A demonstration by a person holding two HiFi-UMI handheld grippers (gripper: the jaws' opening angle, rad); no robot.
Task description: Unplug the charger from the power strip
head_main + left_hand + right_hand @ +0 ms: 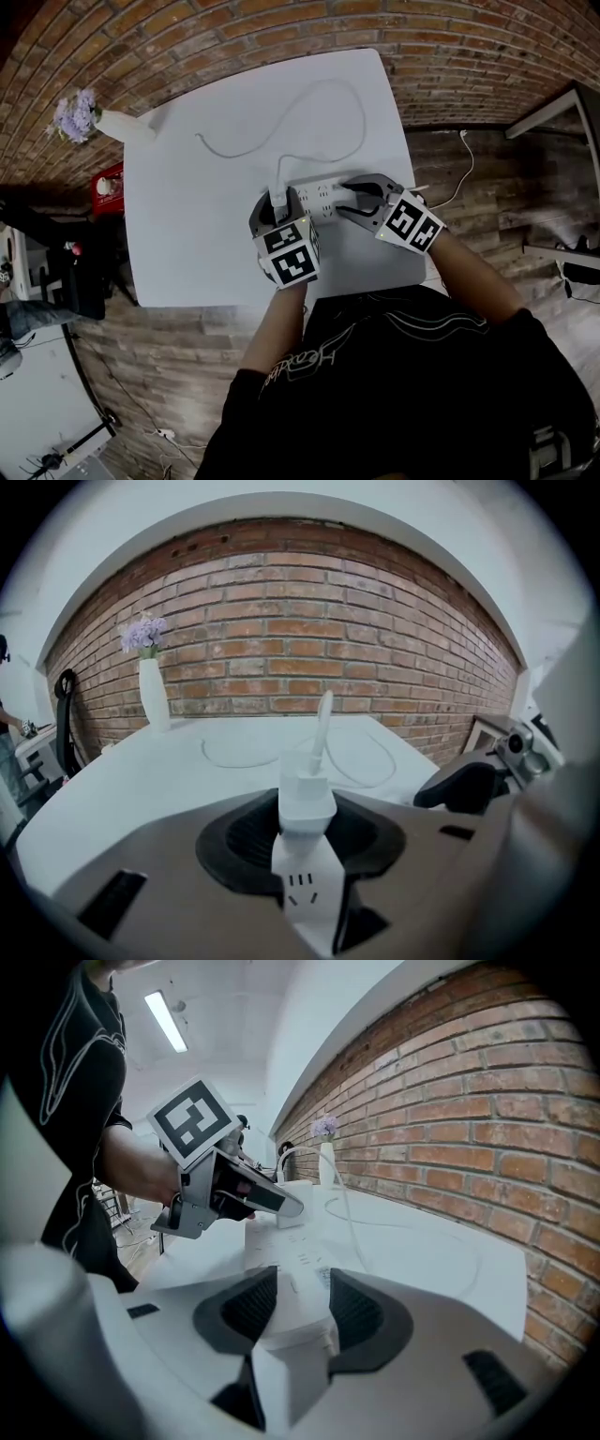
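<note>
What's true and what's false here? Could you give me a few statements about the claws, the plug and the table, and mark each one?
1. The left claw is closed on the small white plastic charger, which sits on the strip. True.
2. The right claw hangs free above the table. False: it is clamped on one end of the long white plastic power strip.
3. The charger's thin white cable lies in a loose loop on the white table. True.
4. The tall white vase at the table's far corner holds red roses. False: it holds pale purple flowers.
</note>
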